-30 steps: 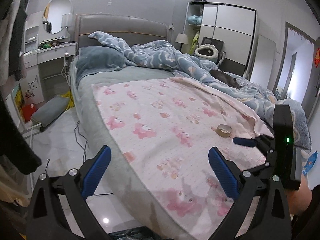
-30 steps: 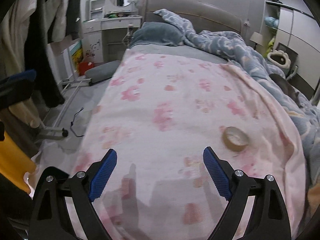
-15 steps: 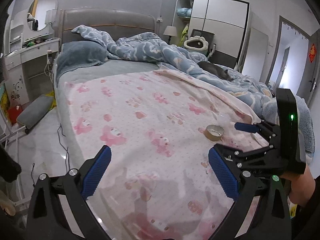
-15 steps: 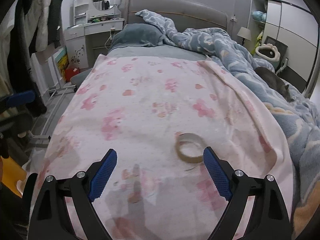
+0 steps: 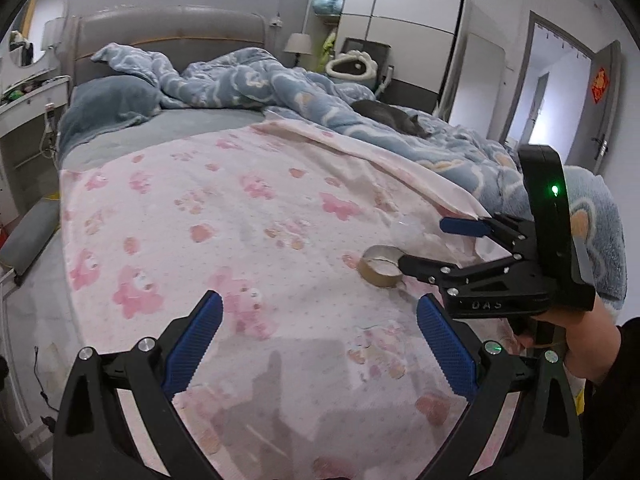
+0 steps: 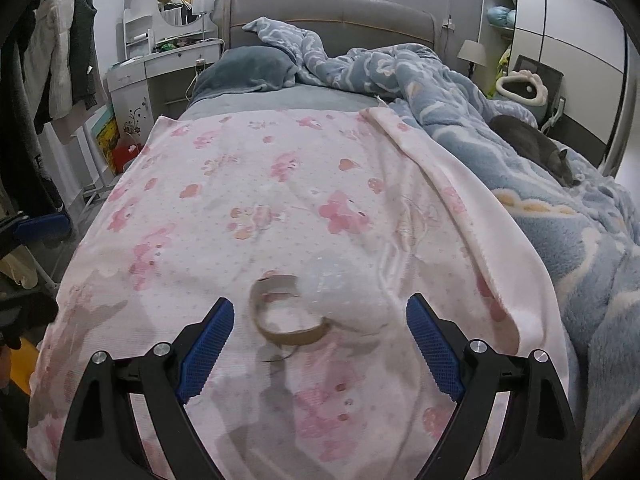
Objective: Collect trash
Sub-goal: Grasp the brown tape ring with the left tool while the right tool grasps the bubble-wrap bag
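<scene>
Empty tape roll (image 6: 286,312) was seen lying flat on pink blanket (image 6: 280,208), near foot end of bed. Right gripper (image 6: 316,344) was held just above blanket, jaws spread wide, roll lying ahead between blue fingertips (image 6: 208,340), untouched by either. Left gripper (image 5: 316,340) was held with jaws apart, nothing between them, blanket only beneath. Grey cat (image 6: 536,148) was seen lying on blue duvet (image 6: 460,120), well apart from roll.

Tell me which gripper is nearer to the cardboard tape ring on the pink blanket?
Right. The right gripper has its open jaws around the cardboard tape ring; the left gripper hovers beside it, farther off.
</scene>
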